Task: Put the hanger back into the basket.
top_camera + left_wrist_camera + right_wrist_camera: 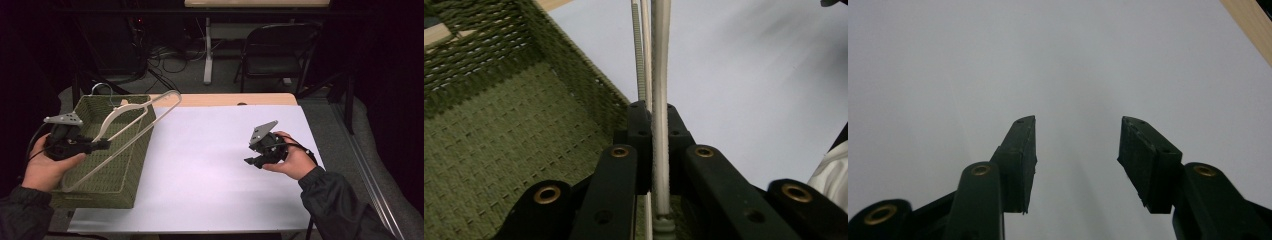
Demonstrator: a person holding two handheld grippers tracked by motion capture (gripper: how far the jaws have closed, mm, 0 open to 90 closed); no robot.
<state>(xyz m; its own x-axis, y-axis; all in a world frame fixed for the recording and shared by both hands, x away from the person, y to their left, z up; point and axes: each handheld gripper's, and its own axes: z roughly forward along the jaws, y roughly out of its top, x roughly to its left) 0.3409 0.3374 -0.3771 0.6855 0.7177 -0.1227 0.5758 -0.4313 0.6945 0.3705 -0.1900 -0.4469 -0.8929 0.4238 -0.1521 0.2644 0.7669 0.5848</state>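
The left gripper (102,145) pinched a cream hanger (131,125) on one bar, holding it slanted over the green woven basket (131,172). Farther right, the right gripper (254,160) hovered spread above the white sheet (210,170), holding nothing.

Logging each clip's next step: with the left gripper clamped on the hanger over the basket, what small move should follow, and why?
Probably lower the hanger further into the green woven basket before letting go. The left gripper is shut on its bar, and its far end still juts above the basket's rim over the white sheet. The right gripper is open, idle.
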